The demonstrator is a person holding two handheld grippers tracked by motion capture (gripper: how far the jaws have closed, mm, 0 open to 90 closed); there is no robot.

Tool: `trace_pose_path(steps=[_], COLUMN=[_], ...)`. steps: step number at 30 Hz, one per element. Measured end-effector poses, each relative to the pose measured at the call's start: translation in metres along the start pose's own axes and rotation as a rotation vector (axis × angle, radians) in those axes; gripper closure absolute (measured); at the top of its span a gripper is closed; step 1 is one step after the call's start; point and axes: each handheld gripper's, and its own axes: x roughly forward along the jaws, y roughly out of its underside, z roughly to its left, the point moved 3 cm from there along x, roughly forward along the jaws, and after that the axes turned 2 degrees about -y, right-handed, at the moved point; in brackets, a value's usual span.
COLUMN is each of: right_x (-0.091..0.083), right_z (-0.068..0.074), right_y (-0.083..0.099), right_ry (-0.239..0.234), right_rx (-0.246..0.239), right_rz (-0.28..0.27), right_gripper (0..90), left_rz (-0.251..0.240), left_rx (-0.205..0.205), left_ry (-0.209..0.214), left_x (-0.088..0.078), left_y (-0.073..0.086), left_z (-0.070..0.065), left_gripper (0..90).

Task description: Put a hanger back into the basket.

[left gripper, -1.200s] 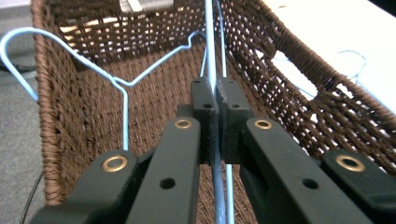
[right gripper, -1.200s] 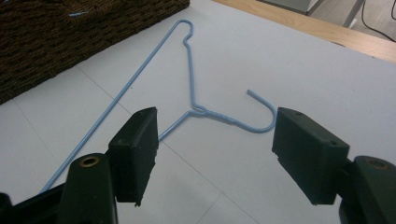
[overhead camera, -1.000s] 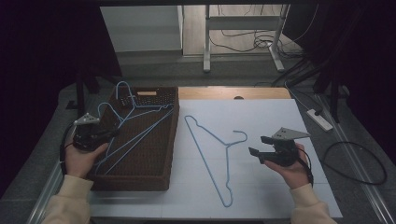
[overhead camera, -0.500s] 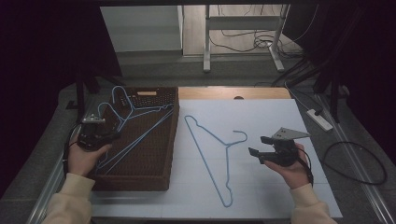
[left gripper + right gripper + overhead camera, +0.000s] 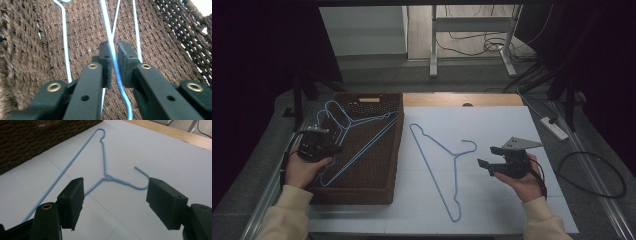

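A pale blue wire hanger point(image 5: 362, 135) lies slanted in the brown woven basket point(image 5: 377, 197), over another like it. My left gripper point(image 5: 332, 148) reaches in at the basket's left side. Its jaws have just been opening: in the left gripper view the hanger's wire point(image 5: 113, 55) runs between the pads of the gripper point(image 5: 113, 48) with a thin gap on each side. A third blue hanger point(image 5: 454, 170) lies flat on the white table sheet. My right gripper point(image 5: 486, 156) hovers just right of its hook, open and empty. In the right gripper view that hanger point(image 5: 105, 157) lies beyond the gripper point(image 5: 115, 195).
The white sheet point(image 5: 512, 125) covers the table right of the basket, with a wooden strip point(image 5: 462, 100) along the far edge. A power strip point(image 5: 553, 127) and cables lie on the floor at the right. Metal desk legs point(image 5: 433, 45) stand behind the table.
The left gripper has shifted slightly and tipped at the basket's left side, with the hanger wire still at its jaws. The right hand and the hanger on the sheet have not moved.
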Motion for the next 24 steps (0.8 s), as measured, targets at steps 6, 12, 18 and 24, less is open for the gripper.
trace_pose_path(steps=[6,12,18,24], right_x=[0.0,0.0,0.001,0.002], right_z=[0.0,0.0,0.0,-0.001], right_y=[0.0,0.0,0.0,0.001], right_ry=[0.0,-0.002,-0.005,-0.008], right_rx=[0.0,0.001,-0.001,0.002], right_rz=[0.001,0.0,0.004,0.01], right_gripper=[30.6,30.6,30.5,30.5], left_rz=[-0.1,-0.193,-0.272,-0.323], left_rx=[0.003,0.043,0.081,0.11], left_ry=[-0.037,0.031,0.1,0.156], left_x=[-0.011,-0.03,-0.044,-0.052], left_y=[-0.006,-0.011,-0.01,-0.008], left_z=[-0.003,-0.022,-0.045,-0.067], left_gripper=[51.0,40.8,37.8,36.6])
